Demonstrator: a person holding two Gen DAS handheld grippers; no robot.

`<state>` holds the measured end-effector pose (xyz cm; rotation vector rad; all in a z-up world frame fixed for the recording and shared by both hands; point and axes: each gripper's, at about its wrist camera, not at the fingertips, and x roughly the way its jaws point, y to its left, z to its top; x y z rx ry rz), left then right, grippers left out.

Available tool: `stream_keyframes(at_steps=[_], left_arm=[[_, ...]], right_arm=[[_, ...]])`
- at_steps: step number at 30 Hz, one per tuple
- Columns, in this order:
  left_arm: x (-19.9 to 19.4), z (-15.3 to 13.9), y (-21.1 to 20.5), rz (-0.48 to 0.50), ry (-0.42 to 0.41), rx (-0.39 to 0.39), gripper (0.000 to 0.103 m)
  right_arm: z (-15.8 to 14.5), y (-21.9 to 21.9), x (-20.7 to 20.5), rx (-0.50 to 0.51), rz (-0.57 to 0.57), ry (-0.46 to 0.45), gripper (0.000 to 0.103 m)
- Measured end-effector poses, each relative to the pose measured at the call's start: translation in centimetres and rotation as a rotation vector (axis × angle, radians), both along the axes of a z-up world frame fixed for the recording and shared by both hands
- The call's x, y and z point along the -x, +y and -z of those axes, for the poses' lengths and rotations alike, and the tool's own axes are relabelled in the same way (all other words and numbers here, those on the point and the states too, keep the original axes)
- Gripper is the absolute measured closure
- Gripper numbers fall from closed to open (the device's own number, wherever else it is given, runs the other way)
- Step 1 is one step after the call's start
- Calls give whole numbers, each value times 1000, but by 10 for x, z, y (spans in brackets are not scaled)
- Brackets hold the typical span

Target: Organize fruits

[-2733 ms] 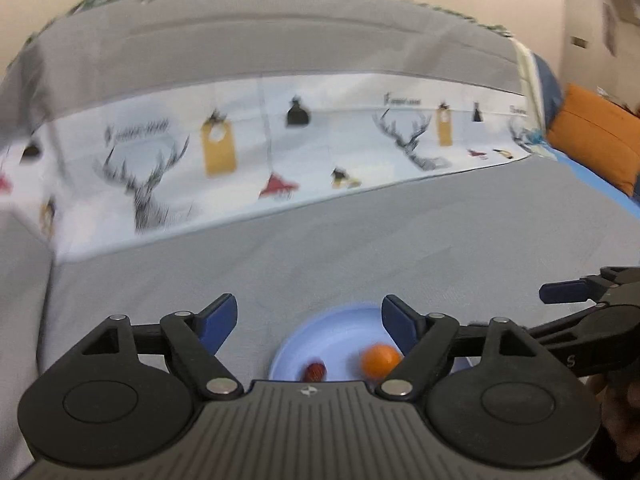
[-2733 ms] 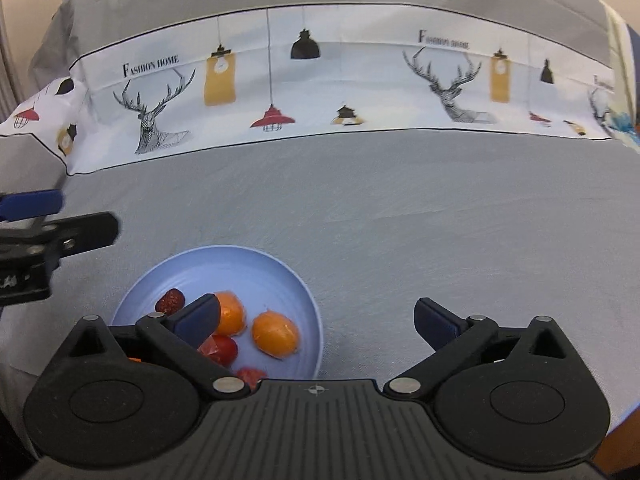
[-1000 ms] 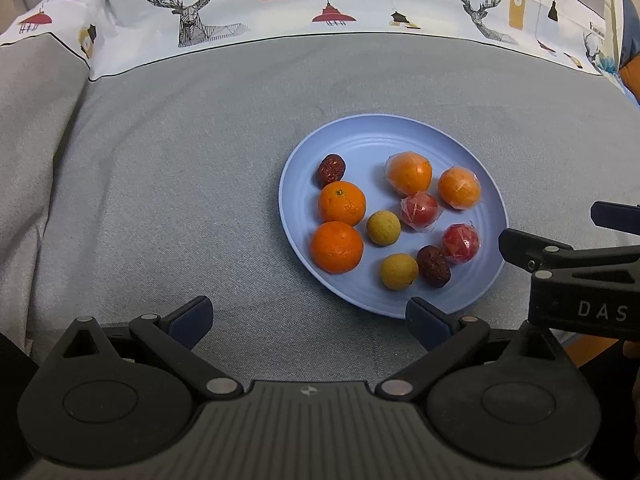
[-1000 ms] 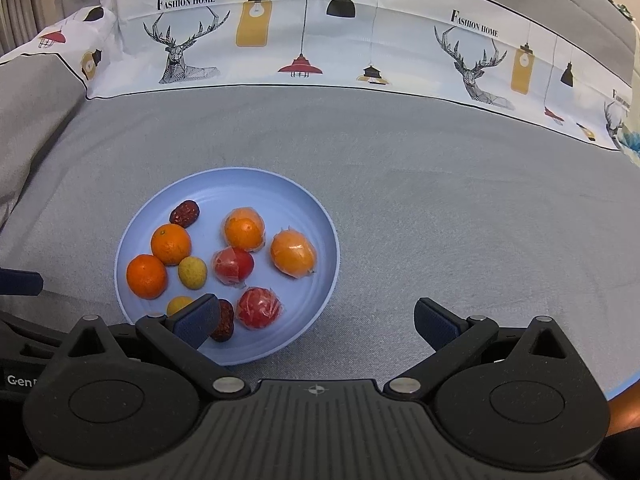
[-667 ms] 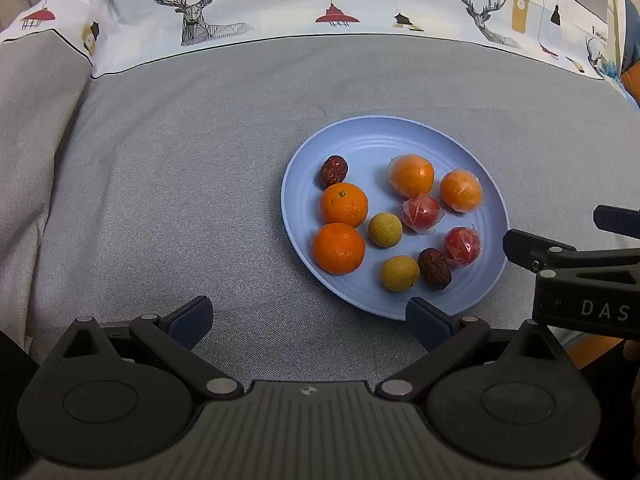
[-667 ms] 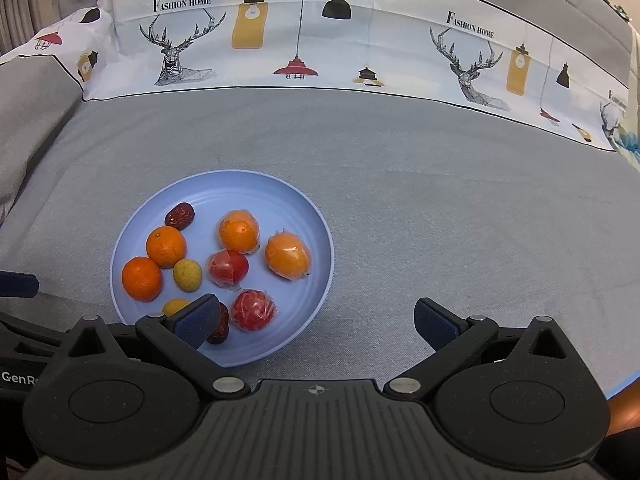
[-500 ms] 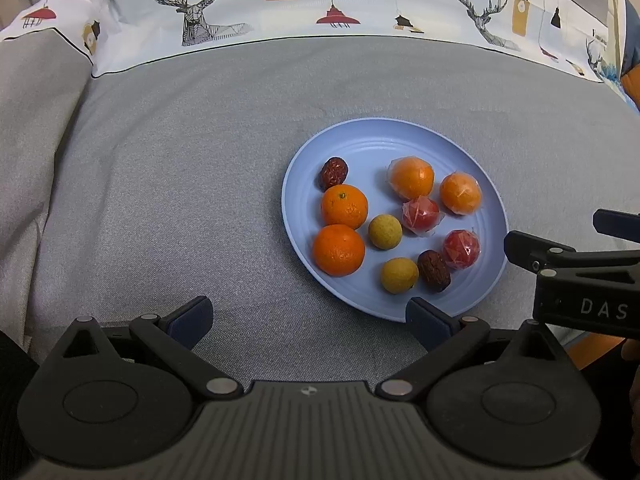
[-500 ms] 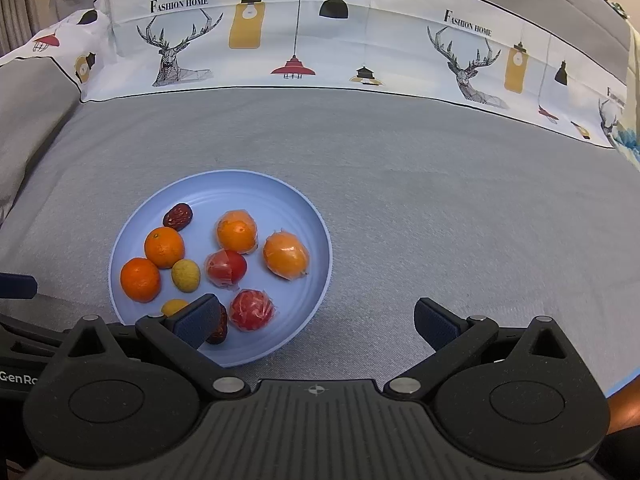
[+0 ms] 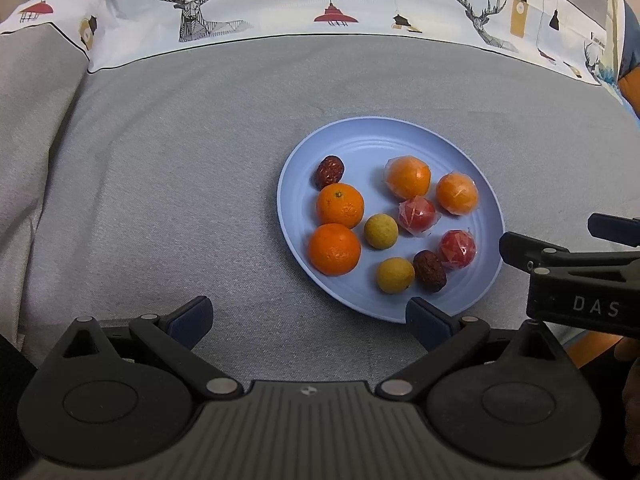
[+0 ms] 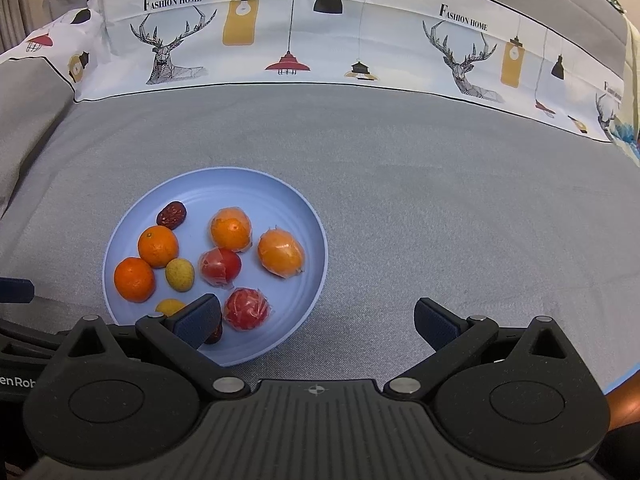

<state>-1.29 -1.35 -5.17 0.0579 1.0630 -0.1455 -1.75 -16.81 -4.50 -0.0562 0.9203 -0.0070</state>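
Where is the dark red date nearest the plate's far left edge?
In the left wrist view, this date lies on the blue plate, just beyond an unwrapped orange.

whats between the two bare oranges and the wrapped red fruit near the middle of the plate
A small yellow-green fruit lies between the two bare oranges and the wrapped red fruit on the blue plate. The left wrist view shows it best.

Even, seemingly overhead light; sharp, edges fisheye-bent.
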Motion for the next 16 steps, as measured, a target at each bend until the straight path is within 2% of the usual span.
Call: stream_keyframes(at_steps=[11, 16], left_arm=[[-2, 0, -2, 2, 5, 14, 1], [-1, -3, 0, -1, -19, 22, 0]], right_arm=[[3, 0, -1, -2, 9, 4, 1], [-1, -3, -1, -27, 11, -13, 1]])
